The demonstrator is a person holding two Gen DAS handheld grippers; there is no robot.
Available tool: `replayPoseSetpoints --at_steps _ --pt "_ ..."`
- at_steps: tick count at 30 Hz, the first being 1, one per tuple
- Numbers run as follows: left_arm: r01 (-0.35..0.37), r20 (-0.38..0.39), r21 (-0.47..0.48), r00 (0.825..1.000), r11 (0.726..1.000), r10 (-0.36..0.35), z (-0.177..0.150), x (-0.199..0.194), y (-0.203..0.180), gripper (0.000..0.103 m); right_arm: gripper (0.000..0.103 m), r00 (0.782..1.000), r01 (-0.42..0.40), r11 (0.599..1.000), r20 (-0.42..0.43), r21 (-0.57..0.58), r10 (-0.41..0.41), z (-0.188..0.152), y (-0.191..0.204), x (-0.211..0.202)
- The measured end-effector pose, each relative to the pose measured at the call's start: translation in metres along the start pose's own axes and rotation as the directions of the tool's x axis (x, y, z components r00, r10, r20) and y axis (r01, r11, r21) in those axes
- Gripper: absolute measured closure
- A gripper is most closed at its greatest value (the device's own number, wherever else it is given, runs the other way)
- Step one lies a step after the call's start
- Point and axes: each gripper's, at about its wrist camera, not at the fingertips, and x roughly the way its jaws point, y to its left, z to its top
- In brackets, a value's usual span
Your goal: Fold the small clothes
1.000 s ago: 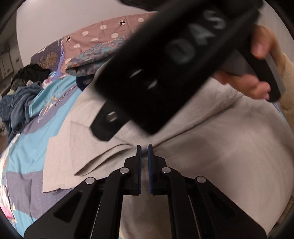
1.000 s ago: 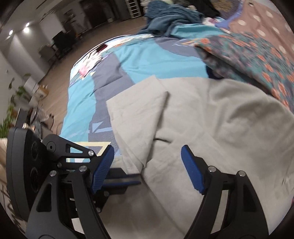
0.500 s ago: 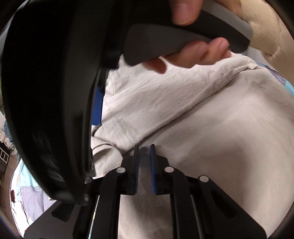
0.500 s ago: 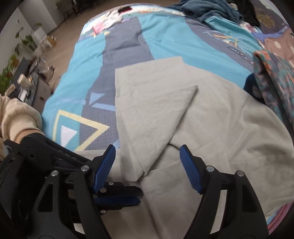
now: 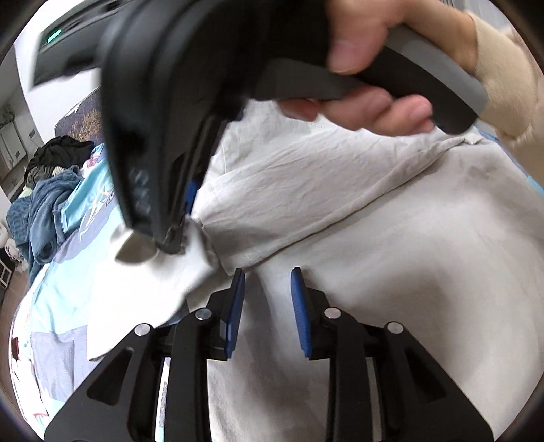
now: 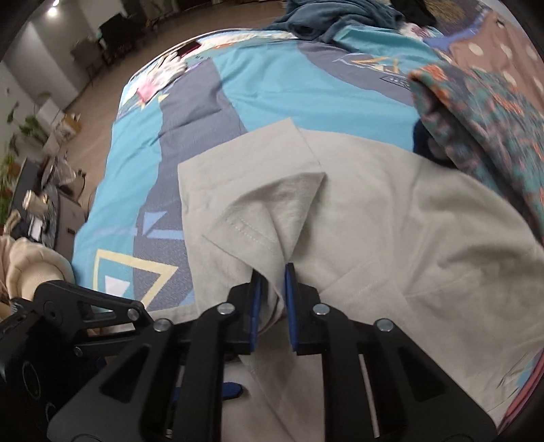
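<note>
Nearest: right gripper (image 6: pixel 272 282), jaws closing, wide a second ago, now narrow round a raised pleat of the beige T-shirt (image 6: pixel 391 217) at its sleeve hem (image 6: pixel 248 234); cloth between the blue pads, which appear to pinch it. Beside it, left gripper (image 5: pixel 267 295), pinched shut a second ago, jaws now opening, nothing between them, shirt lying flat beneath. Hand-over of the fold from left to right, by this reading. Beyond: T-shirt spread over the near half of the blue patterned bedspread (image 6: pixel 265 81), folded sleeve toward its left edge. Farthest: dark blue clothes heap (image 6: pixel 340 17) at the far edge.
</note>
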Motion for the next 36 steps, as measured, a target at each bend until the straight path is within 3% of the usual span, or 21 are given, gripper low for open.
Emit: replayPoseSetpoints --at_steps 1,2,3,6,9,13,16,18,20,22,27,30,33,36 --pt "0.005 0.002 -0.011 1.000 1.000 -0.005 -0.001 -0.002 0.003 0.074 0.069 1.000 0.007 1.000 0.007 0.016 -0.007 -0.002 -0.001 -0.001" --pt "0.011 0.005 -0.025 1.000 1.000 -0.011 -0.002 -0.003 0.007 0.074 0.053 0.999 0.031 0.999 0.020 0.022 -0.032 -0.004 -0.002 -0.003" --pt "0.017 0.010 -0.040 1.000 0.999 -0.016 -0.002 -0.005 0.010 0.074 0.051 0.999 0.043 0.999 0.032 0.029 -0.043 -0.006 -0.003 -0.004" --pt "0.028 0.018 -0.072 0.999 0.997 -0.027 0.003 -0.004 0.018 0.073 0.064 0.998 0.016 0.997 0.055 0.076 -0.020 -0.011 -0.006 -0.005" --pt "0.042 0.034 -0.117 0.999 0.992 -0.038 -0.006 -0.005 0.026 0.070 0.064 0.996 0.012 0.993 0.081 0.120 -0.022 -0.011 -0.007 -0.004" --pt "0.072 0.078 -0.194 0.995 0.978 -0.058 -0.013 -0.013 0.034 0.059 0.055 0.993 -0.014 0.985 0.114 0.174 -0.006 -0.009 -0.007 -0.004" --pt "0.101 0.112 -0.260 0.991 0.960 -0.074 -0.013 -0.013 0.046 0.058 0.076 0.992 -0.059 0.960 0.127 0.275 0.024 -0.009 -0.018 -0.004" --pt "0.131 0.142 -0.296 0.986 0.946 -0.092 -0.018 -0.015 0.055 0.057 0.093 0.988 -0.110 0.904 0.145 0.414 0.054 -0.012 -0.037 -0.004" --pt "0.173 0.176 -0.333 0.977 0.927 -0.120 -0.020 -0.018 0.064 0.052 0.099 0.978 -0.164 0.875 0.189 0.456 0.084 -0.014 -0.043 -0.010" --pt "0.182 0.199 -0.347 0.973 0.920 -0.117 -0.021 -0.022 0.069 0.050 0.100 0.971 -0.185 0.866 0.221 0.464 0.088 -0.012 -0.041 -0.018" --pt "0.154 0.222 -0.307 0.971 0.939 -0.086 -0.021 -0.025 0.068 0.044 0.100 0.943 -0.290 0.833 0.292 0.472 0.162 -0.001 -0.025 -0.033" --pt "0.065 0.229 -0.308 0.973 0.949 0.008 -0.018 -0.026 0.067 0.042 0.100 0.930 -0.327 0.813 0.317 0.482 0.186 0.009 -0.013 -0.038" --pt "0.032 0.160 -0.348 0.987 0.937 0.025 -0.013 -0.010 0.074 0.041 0.100 0.904 -0.395 0.776 0.357 0.492 0.234 0.018 -0.004 -0.042" --pt "-0.029 0.162 -0.360 0.982 0.933 0.094 -0.011 -0.007 0.076 0.041 0.100 0.892 -0.416 0.760 0.387 0.499 0.234 0.023 0.001 -0.047"
